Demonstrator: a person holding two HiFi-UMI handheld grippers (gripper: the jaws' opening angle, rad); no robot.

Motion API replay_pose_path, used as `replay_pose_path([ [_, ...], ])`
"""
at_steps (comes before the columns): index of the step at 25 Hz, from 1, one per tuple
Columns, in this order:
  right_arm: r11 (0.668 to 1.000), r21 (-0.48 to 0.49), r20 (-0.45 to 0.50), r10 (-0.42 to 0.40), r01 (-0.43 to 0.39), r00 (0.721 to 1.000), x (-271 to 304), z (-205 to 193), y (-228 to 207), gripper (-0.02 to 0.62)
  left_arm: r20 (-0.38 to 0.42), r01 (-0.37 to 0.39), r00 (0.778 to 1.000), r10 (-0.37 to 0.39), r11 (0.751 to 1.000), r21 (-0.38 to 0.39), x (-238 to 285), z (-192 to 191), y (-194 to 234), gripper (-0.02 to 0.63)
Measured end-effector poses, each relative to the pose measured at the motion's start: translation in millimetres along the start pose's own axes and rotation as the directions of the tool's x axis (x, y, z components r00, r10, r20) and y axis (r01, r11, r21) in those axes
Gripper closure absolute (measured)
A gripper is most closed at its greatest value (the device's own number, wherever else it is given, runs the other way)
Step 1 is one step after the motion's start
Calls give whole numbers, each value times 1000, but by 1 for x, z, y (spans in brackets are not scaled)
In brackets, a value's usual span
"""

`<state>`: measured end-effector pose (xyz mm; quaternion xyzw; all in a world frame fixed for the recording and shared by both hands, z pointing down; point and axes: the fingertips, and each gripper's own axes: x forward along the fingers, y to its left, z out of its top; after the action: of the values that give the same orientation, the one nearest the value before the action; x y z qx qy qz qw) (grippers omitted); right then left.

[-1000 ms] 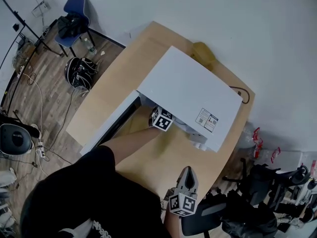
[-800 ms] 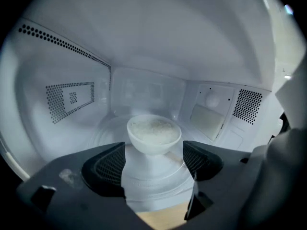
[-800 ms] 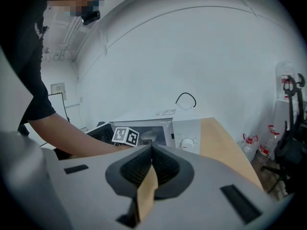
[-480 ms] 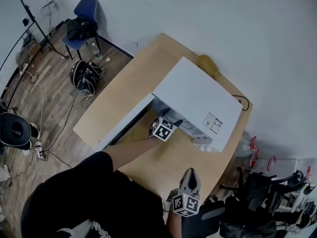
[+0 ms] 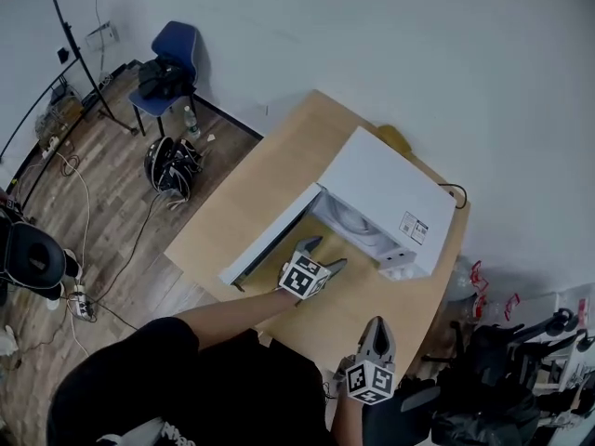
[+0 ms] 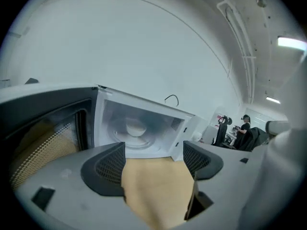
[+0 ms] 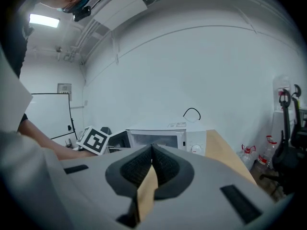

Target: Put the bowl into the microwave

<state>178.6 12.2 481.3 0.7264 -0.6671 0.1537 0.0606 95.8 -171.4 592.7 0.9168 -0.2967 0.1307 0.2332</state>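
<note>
Head view: a white microwave stands on a wooden table with its door swung wide open to the left. The left gripper is held over the table just in front of the open cavity, and the right gripper is well apart from it, near the table's front edge. From above, the cavity shows only a pale round shape, too dim to tell what it is.

The left gripper view looks straight into the oven and settles this: a light bowl sits on the round glass plate inside, clear of the walls. The left gripper's jaws stand wide apart, with only bare tabletop between them. The door's dark mesh window fills the left of this view, and a person by office chairs shows far off at the right, which the head view does not catch.

The right gripper view shows that gripper with its jaws pressed together on nothing. Beyond them it sees the microwave's front from the side, with a dial on the control panel, the left gripper's marker cube and a loop of black cable above the oven. The bowl is not visible from here.
</note>
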Motion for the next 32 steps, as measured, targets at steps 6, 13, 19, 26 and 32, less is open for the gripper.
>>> replay_pose_path([
  [6, 1000, -1, 24, 8, -8, 1000, -36, -5, 34, 535, 138, 76, 988, -71, 997, -32, -91, 10, -46, 255],
  [13, 998, -30, 17, 55, -54, 998, -84, -21, 61, 535, 304, 88, 945, -118, 990, 110, -197, 18, -117, 255],
  [19, 994, -29, 45, 106, -105, 993, -140, -20, 73, 535, 313, 76, 944, -110, 990, 119, -266, -3, -176, 403],
  [26, 987, -69, 96, 152, -146, 984, -234, -21, 86, 535, 364, 43, 928, -77, 994, 100, -340, -42, -251, 584],
  [32, 987, -111, 159, 137, -120, 978, -309, -36, 95, 535, 308, -4, 951, -32, 994, 114, -383, -91, -297, 586],
])
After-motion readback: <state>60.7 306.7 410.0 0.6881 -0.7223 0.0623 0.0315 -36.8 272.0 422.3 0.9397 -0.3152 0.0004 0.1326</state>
